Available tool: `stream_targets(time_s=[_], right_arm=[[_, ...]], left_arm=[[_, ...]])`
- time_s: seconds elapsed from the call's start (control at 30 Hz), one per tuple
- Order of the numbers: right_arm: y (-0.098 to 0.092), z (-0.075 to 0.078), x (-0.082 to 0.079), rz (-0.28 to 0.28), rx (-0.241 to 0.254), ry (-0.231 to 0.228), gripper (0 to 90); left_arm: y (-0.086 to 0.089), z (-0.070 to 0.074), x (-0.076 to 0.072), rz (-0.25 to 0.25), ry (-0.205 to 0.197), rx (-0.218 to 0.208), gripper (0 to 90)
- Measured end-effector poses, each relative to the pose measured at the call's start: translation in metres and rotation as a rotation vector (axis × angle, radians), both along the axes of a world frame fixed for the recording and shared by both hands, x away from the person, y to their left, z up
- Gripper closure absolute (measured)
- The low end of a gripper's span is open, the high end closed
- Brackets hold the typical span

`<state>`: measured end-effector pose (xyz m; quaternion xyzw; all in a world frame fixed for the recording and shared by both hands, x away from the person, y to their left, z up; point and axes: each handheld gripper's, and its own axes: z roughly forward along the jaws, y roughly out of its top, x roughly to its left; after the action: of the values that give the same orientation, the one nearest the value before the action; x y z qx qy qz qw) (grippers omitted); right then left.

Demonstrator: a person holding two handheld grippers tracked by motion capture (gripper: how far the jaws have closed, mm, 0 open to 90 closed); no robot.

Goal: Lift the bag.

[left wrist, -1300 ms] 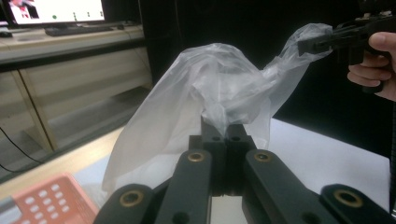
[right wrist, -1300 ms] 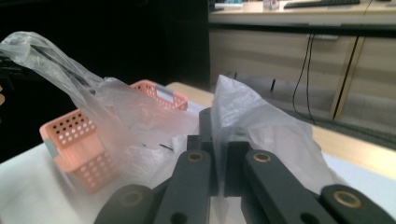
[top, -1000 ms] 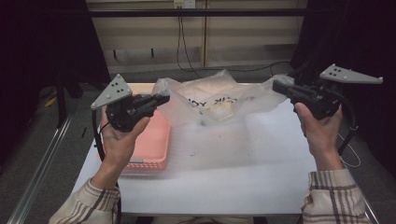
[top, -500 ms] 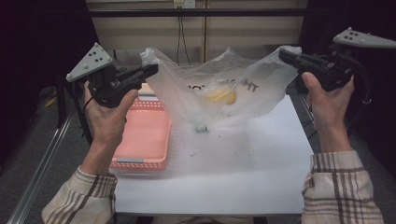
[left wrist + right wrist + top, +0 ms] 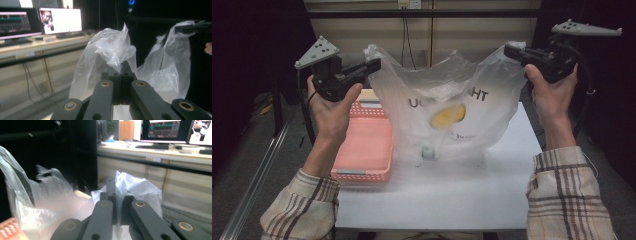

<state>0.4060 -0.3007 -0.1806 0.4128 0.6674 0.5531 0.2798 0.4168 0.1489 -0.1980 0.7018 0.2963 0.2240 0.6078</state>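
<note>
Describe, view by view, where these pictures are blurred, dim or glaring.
High view: dark surroundings, plastic bag slightly soft. Left gripper view: bright monitor glares, close left claw blurred. Right gripper view: bag smeared at left, right claw soft.

Clear bag [image 5: 447, 100], pink basket [image 5: 364, 150], plaid sleeves [image 5: 569, 195].

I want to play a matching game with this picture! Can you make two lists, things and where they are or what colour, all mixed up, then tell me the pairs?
Things:
1. plastic bag
2. basket
3. yellow thing
4. table

Descriptions:
A. pink
B. inside the bag
C. white, flat
D. clear, held up by the left gripper and the right gripper

Pairs: 1-D, 2-A, 3-B, 4-C
</note>
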Motion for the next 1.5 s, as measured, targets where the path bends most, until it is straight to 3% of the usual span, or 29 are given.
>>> stream_targets(time_s=[0.17, 0.27, 0.37, 0.5, 0.63, 0.7, 0.87, 1.0, 1.3, 1.5], right_arm=[[-0.004, -0.029, 0.015, -0.037, -0.029, 0.061, 90.0], [-0.006, -0.047, 0.026, -0.043, -0.033, 0.091, 90.0], [-0.005, -0.068, 0.035, -0.039, -0.043, 0.118, 90.0], [0.000, -0.097, 0.042, -0.040, -0.102, 0.167, 90.0], [-0.002, -0.116, 0.049, -0.045, -0.090, 0.207, 89.6], [-0.002, -0.120, 0.049, -0.021, -0.084, 0.218, 85.9], [-0.001, -0.116, 0.037, -0.019, -0.069, 0.196, 62.8], [-0.004, -0.113, 0.026, -0.032, -0.067, 0.192, 53.9], [-0.012, -0.123, 0.012, -0.073, -0.075, 0.205, 40.8], [-0.009, -0.130, 0.005, -0.071, -0.075, 0.203, 37.3]], left_arm=[[-0.003, -0.016, 0.019, 0.044, 0.019, 0.055, 90.0], [-0.005, -0.030, 0.032, 0.045, 0.066, 0.042, 90.0], [-0.009, -0.046, 0.039, 0.042, 0.094, 0.062, 90.0], [-0.012, -0.064, 0.048, 0.047, 0.135, 0.073, 90.0], [-0.011, -0.073, 0.056, 0.058, 0.164, 0.060, 90.0], [-0.011, -0.077, 0.057, 0.056, 0.171, 0.061, 90.0], [-0.013, -0.080, 0.055, 0.040, 0.170, 0.056, 90.0], [-0.014, -0.077, 0.050, 0.027, 0.160, 0.052, 90.0], [-0.015, -0.069, 0.040, -0.019, 0.150, 0.050, 88.9], [-0.018, -0.069, 0.034, -0.034, 0.139, 0.078, 71.9]])
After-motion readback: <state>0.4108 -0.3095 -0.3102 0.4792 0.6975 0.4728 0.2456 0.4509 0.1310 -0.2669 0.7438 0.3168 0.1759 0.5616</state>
